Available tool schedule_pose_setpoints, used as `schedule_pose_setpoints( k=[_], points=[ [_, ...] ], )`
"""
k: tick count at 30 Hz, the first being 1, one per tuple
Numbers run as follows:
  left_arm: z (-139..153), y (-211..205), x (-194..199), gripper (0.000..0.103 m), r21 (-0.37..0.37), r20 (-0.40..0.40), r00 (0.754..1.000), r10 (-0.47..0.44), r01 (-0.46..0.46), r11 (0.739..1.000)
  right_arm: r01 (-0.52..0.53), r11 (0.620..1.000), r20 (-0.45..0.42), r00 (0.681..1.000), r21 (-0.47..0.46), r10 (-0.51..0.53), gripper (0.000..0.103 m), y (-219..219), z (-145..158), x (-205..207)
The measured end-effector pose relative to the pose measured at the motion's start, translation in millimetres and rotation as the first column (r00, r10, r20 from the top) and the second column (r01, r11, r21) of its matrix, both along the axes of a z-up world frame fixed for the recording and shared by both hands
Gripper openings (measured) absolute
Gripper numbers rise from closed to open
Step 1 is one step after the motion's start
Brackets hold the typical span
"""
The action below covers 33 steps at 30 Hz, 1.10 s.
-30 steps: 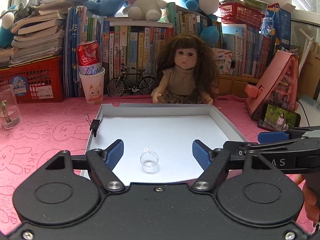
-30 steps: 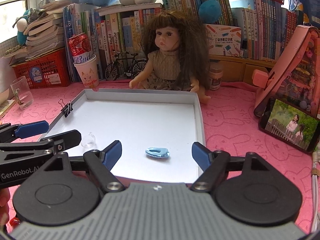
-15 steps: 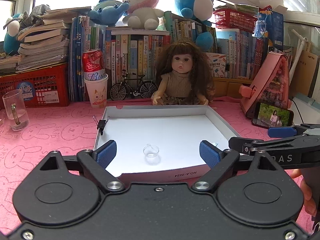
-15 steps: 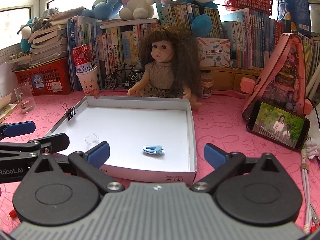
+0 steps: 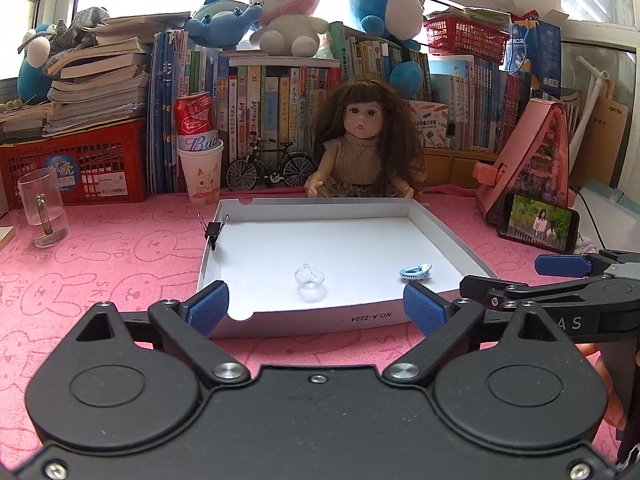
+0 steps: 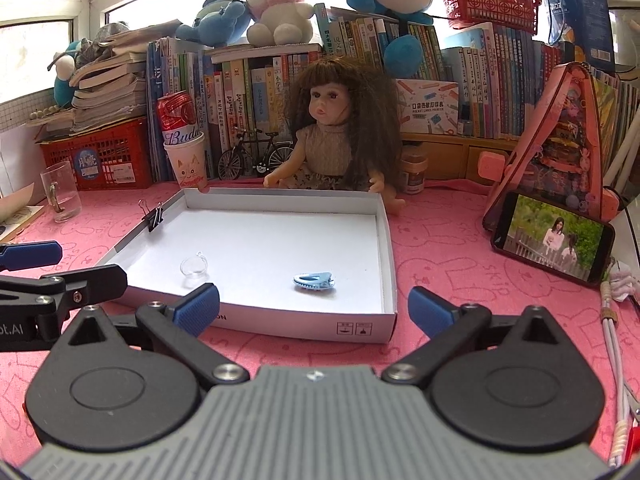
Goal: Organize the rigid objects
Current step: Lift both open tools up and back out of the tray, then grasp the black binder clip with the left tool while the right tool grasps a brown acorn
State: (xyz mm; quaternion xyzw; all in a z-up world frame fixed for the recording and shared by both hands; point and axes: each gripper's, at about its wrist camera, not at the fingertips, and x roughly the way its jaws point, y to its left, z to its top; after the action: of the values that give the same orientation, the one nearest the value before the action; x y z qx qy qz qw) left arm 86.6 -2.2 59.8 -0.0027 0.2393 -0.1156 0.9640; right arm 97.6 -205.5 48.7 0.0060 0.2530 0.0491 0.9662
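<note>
Both claws, left gripper (image 5: 316,306) and right gripper (image 6: 314,306), are wide apart, holding nothing. The white box (image 6: 280,322) mid-frame holds a glass cup (image 6: 193,268) and blue clip (image 6: 313,281); maybe done.

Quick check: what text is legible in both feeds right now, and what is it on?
"NO.A-2224", upside down: white box front wall.
"Bud...": red can.
"SKIP": pink mat.
"...AS": right gripper body.
"...ot.AI": left gripper body.
Book spines, crate sticker: too small.
</note>
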Motion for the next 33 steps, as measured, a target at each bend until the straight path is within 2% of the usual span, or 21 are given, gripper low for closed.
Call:
schedule_pose_setpoints(
  k=[11, 19, 27, 33],
  points=[
    [-11, 9, -30, 0.095, 0.014, 0.006, 1.000, -0.004, 0.004, 1.000, 0.009, 1.000, 0.053, 0.999, 0.016, -0.010, 0.103, -4, -12, -29],
    [-21, 15, -46, 0.095, 0.019, 0.000, 1.000, -0.004, 0.004, 1.000, 0.025, 0.999, 0.052, 0.998, 0.024, -0.026, 0.103, -7, -26, -45],
    [-36, 17, -66, 0.095, 0.068, 0.011, 1.000, 0.001, -0.002, 0.998, 0.050, 0.998, 0.049, 0.997, 0.028, -0.051, 0.103, -11, -39, -60],
    [-40, 25, -79, 0.090, 0.052, 0.028, 0.999, 0.016, -0.018, 0.998, 0.078, 0.996, 0.047, 0.996, 0.052, -0.080, 0.103, -16, -47, -70]
  ],
)
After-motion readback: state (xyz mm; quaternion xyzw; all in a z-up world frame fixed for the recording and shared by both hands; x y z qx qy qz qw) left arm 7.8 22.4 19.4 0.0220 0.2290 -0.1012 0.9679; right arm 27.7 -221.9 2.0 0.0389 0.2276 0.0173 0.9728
